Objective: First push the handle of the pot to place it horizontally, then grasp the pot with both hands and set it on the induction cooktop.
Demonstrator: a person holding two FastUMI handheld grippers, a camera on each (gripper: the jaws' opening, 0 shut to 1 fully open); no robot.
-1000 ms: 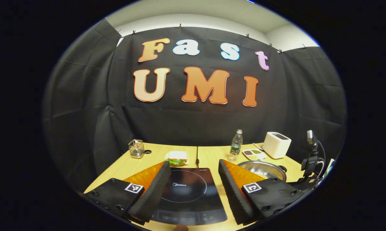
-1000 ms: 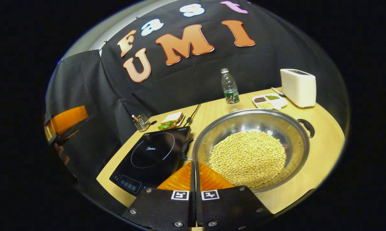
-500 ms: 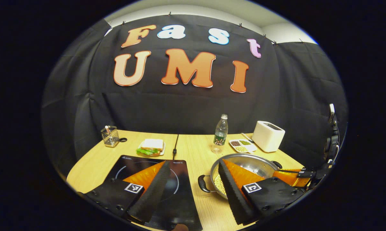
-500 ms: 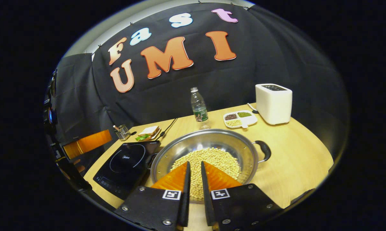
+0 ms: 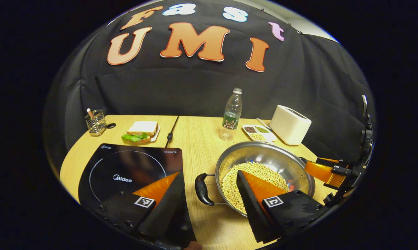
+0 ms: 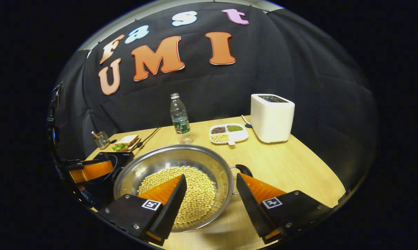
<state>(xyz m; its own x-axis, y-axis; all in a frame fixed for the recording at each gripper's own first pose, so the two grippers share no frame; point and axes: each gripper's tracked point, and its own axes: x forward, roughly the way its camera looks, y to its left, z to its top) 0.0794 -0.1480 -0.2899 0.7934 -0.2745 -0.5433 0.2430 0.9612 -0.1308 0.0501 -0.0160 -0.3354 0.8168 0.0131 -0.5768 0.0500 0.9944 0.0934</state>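
A steel pot (image 5: 264, 152) holding soybeans stands on the wooden table, to the right of the black induction cooktop (image 5: 125, 170). Its two black handles point left and right. My left gripper (image 5: 209, 175) is open, and the pot's left handle (image 5: 202, 189) lies between its fingers without touching them. In the right gripper view, my right gripper (image 6: 211, 177) is open over the pot's (image 6: 174, 156) right rim, with the right handle (image 6: 244, 170) just past its right-hand fingertip. Each view shows the other gripper across the pot: the right one (image 5: 318, 170) and the left one (image 6: 91, 171).
Behind the pot stand a water bottle (image 5: 231, 113), a divided dish of beans (image 5: 257, 131) and a white toaster (image 5: 290, 125). A sandwich on a plate (image 5: 141, 131), a wire holder (image 5: 95, 122) and a black cable (image 5: 169, 130) sit beyond the cooktop.
My right gripper went from shut to open and shifted right toward the pot's right handle. My left gripper moved from over the cooktop toward the pot's left handle.
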